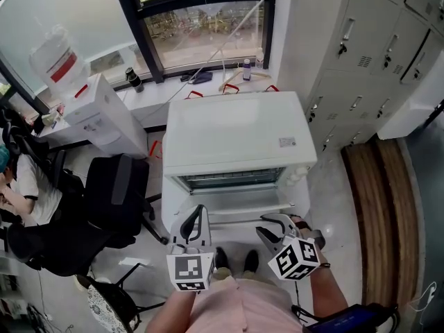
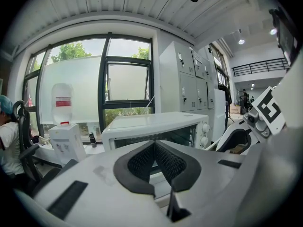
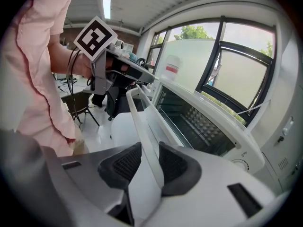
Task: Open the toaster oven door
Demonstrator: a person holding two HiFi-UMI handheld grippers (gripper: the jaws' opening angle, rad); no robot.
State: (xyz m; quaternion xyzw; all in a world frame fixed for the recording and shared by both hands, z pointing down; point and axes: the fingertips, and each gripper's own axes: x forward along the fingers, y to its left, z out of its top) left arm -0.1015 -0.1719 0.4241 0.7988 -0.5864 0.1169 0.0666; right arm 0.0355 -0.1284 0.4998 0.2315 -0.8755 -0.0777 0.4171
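The white toaster oven (image 1: 236, 134) stands by the window, in front of the person. Its door (image 1: 239, 205) is dropped open, showing the rack inside. The right gripper (image 3: 150, 162) has its fingers pinching the door handle (image 3: 144, 126). The left gripper (image 2: 155, 150) hangs just beside it, its fingers pressed together on nothing.

An office-like workroom: grey metal lockers (image 1: 361, 61) stand right of the white toaster oven (image 1: 236, 134), a water dispenser (image 1: 104, 120) and black office chair (image 1: 116, 189) to its left, a large window (image 1: 201, 23) behind it.
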